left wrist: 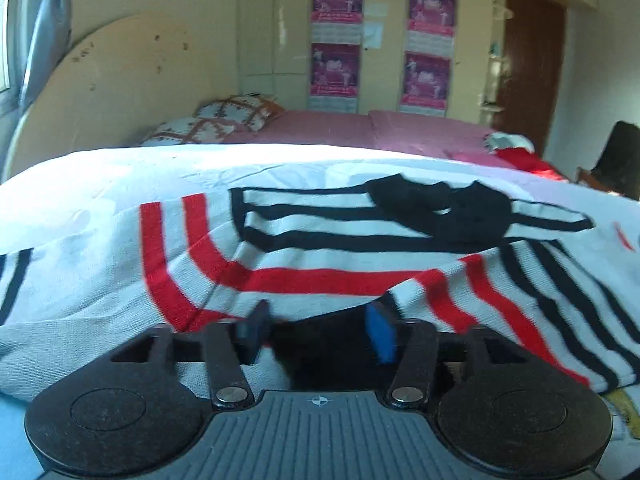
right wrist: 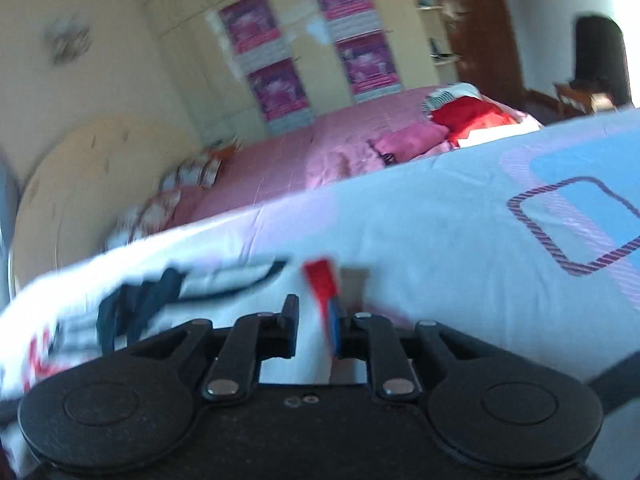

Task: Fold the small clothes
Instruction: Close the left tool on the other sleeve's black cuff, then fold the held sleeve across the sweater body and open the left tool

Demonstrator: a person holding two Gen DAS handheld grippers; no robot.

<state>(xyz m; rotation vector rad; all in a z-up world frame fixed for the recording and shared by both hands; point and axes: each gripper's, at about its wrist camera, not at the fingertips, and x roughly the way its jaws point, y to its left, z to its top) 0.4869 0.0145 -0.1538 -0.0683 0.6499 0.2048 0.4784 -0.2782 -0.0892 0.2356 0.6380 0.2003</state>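
Left wrist view: sweater partly folded on the bed.
Left claw gapes empty at its hem; right claw, narrow, holds nothing; more folds likely remain.

The near bed is covered by a pale sheet, white with light blue patches and a purple rope-like square outline printed toward its right side in the right wrist view. A white knitted garment with red and black stripes lies spread directly on this sheet, its fabric rumpled, one part folded over another, and a solid black section near its far edge. Beyond the near bed stands a second bed with a pink cover. On it lie patterned pillows at the headboard end, and a heap of red, pink and striped cloth at the other end.
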